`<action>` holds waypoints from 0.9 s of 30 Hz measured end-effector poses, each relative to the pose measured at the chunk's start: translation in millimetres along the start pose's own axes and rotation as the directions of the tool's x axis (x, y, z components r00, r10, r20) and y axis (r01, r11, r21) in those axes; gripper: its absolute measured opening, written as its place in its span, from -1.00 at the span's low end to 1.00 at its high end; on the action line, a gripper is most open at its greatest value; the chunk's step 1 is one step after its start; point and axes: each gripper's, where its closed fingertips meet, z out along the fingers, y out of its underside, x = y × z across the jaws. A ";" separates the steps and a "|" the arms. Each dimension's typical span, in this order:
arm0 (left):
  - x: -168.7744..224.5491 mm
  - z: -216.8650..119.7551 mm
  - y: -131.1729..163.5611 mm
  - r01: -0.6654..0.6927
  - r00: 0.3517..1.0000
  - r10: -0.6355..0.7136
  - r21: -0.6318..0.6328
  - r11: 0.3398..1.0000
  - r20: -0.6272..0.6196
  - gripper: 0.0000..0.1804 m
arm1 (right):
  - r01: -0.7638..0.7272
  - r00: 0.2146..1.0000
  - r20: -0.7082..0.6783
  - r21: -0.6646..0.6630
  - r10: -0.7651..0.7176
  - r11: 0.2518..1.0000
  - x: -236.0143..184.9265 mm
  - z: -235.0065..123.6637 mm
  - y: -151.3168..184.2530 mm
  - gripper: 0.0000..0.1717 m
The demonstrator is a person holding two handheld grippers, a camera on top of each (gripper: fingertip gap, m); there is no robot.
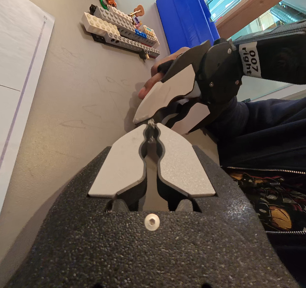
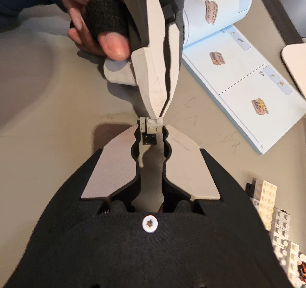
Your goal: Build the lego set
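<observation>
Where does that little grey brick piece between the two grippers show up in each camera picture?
Left wrist view: the little grey brick piece shows edge-on, as a sliver at the tips of the left gripper, near mid-frame.
Right wrist view: it is seen studs-up, just above centre, between the right gripper's fingertips.
Shared landmark: the long brick model on the beige table.

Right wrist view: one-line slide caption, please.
Two grey-fingered grippers meet at a small grey studded brick assembly above a beige table, open instruction booklet alongside.
</observation>
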 end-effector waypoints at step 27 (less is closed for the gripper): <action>-10.8 -9.3 -3.2 -0.005 0.998 0.003 0.024 1.000 0.057 -0.96 | -0.039 0.993 0.100 -0.253 0.067 0.967 -2.1 11.3 3.9 -0.68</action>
